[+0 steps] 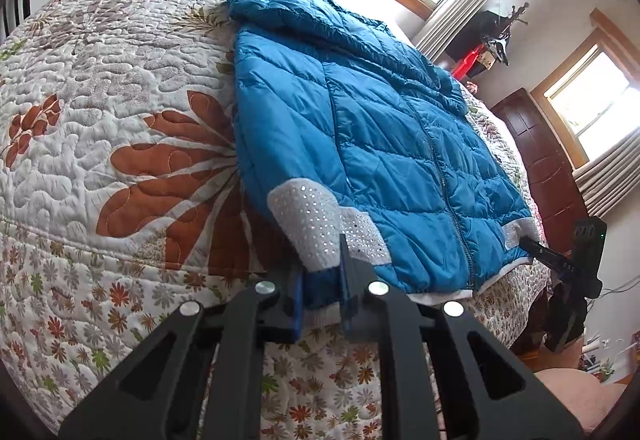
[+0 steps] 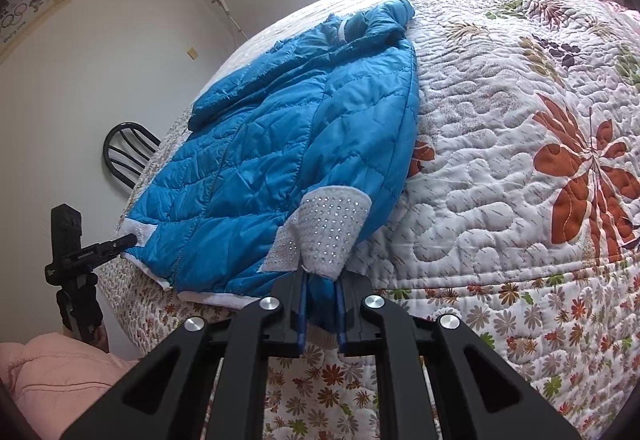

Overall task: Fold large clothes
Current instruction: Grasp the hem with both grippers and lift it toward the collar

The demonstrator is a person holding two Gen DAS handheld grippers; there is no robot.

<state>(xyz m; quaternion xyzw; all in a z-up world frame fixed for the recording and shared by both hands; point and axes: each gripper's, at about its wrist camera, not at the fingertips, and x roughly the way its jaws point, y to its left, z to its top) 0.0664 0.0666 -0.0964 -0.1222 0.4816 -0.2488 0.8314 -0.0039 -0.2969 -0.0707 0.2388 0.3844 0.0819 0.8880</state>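
Observation:
A blue quilted puffer jacket with grey studded cuffs and hem lies flat, zipped, on the bed; it also shows in the right wrist view. My left gripper is shut on the jacket's bottom left hem corner, just below a studded cuff. My right gripper is shut on the bottom right hem corner below the other cuff. Each gripper shows in the other's view, at the hem's far end: the right one, the left one.
The bed wears a white floral quilt with orange leaves. A dark wooden door and windows with curtains are at the right in the left wrist view. A black chair stands by the wall. Pink fabric is near the bottom left.

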